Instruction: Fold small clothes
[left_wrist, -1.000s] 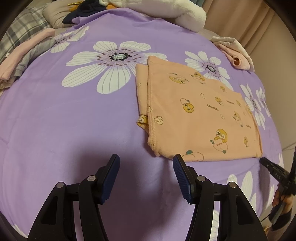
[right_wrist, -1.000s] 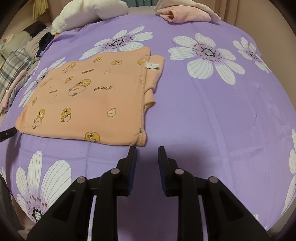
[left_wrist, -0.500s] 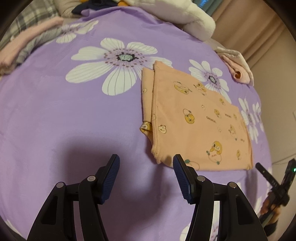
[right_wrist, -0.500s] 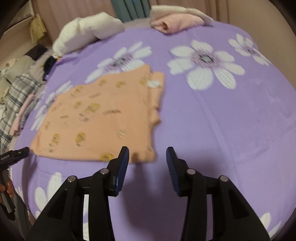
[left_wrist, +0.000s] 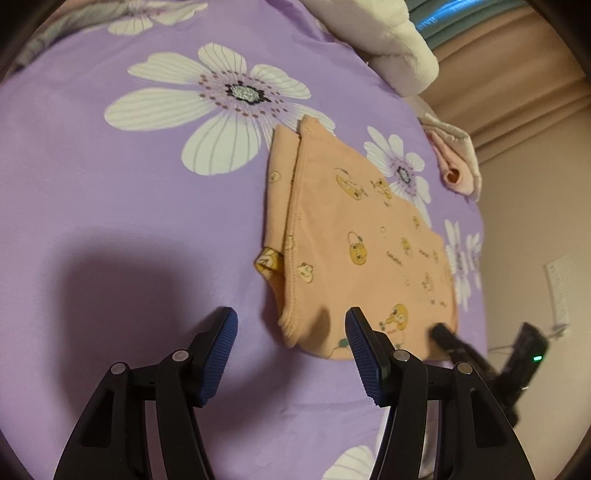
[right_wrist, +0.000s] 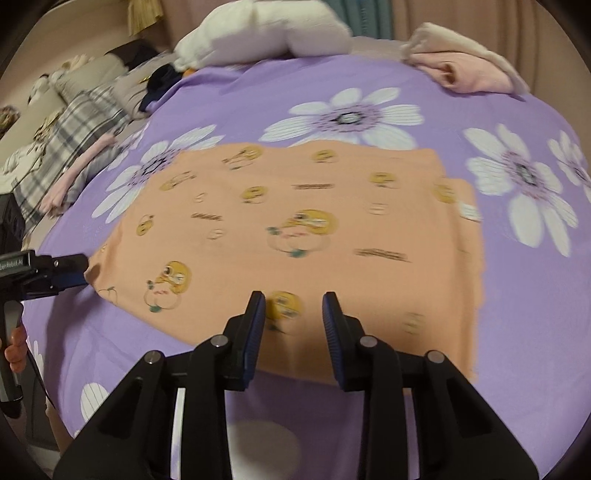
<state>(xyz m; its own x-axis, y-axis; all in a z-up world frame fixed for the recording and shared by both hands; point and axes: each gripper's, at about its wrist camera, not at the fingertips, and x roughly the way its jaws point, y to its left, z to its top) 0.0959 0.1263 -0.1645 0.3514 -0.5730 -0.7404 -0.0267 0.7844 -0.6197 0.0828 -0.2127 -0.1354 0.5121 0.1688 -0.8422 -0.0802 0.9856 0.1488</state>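
- Left gripper (left_wrist: 291, 325): jaws spread wide, holding nothing; hovers over the near-left corner of the garment, the hemmed corner lying between the two blue pads.
- Right gripper (right_wrist: 293, 314): jaws parted, holding nothing; poised above the garment's near edge, about midway along it. Whether the pads touch the cloth cannot be told.
- Orange garment (right_wrist: 295, 229): small printed piece, already folded into a flat rectangle, lying toward the near edge of the bed with a narrower under-layer showing along its left side (left_wrist: 277, 199).
- Handling, judged: thin, soft knit, very light, limp; it should sag when lifted and the layers may slide apart. Not fragile, not slippery on the bedspread.
- Hold points, judged: the stitched hem (left_wrist: 291, 236) at the near-left corner, and the near edge, pinching all layers together.
- Purple floral bedspread (left_wrist: 110, 184): carries the garment.
- Pink folded cloth (right_wrist: 465, 70): at the far right corner of the bed, well apart.
- White plush bundle (right_wrist: 266, 33): at the far edge.
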